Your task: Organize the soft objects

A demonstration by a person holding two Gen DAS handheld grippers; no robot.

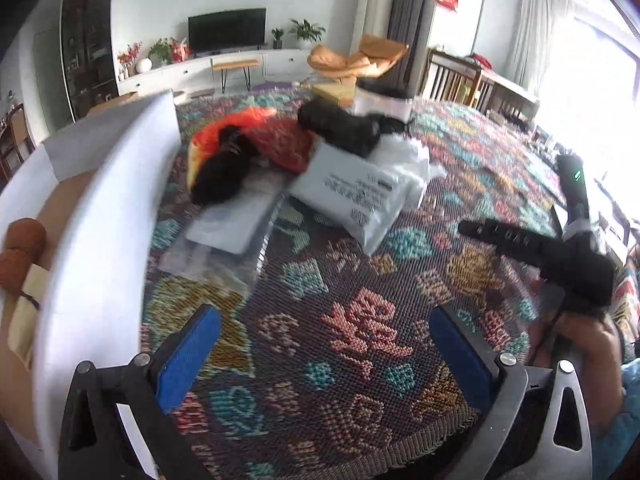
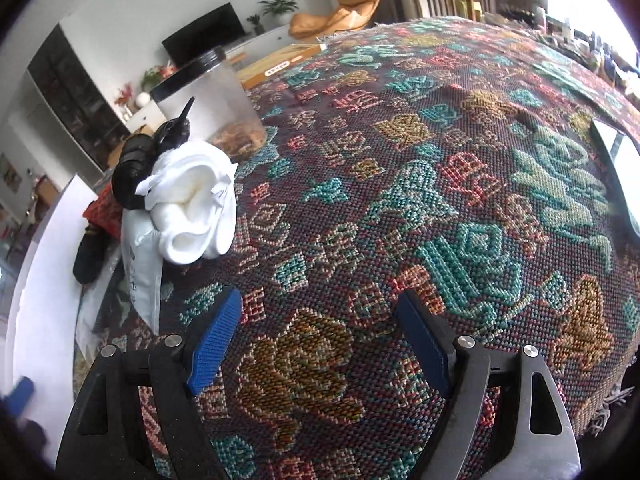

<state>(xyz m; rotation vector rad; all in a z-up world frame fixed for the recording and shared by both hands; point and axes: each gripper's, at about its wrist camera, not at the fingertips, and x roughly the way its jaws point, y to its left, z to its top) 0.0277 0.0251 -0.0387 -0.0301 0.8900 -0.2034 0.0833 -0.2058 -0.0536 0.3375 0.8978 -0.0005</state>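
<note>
A pile of soft things lies on the patterned cloth: a red-orange knit item [image 1: 256, 136], a black fuzzy item [image 1: 220, 172], a black rolled item [image 1: 340, 128], grey mailer bags [image 1: 352, 192] and white cloth [image 1: 404, 156]. My left gripper [image 1: 324, 356] is open and empty, low over the cloth in front of the pile. My right gripper [image 2: 320, 340] is open and empty over bare cloth; it shows in the left wrist view [image 1: 560, 256]. The right wrist view shows the white cloth [image 2: 196, 204] and black item [image 2: 136, 168] at left.
A white box [image 1: 100, 220] stands at the left with brown soft items [image 1: 20, 252] inside. A clear jar with a black lid [image 2: 208, 100] stands behind the pile. A flat yellow box [image 2: 280, 64] lies at the far edge. A tablet edge [image 2: 620, 172] shows at right.
</note>
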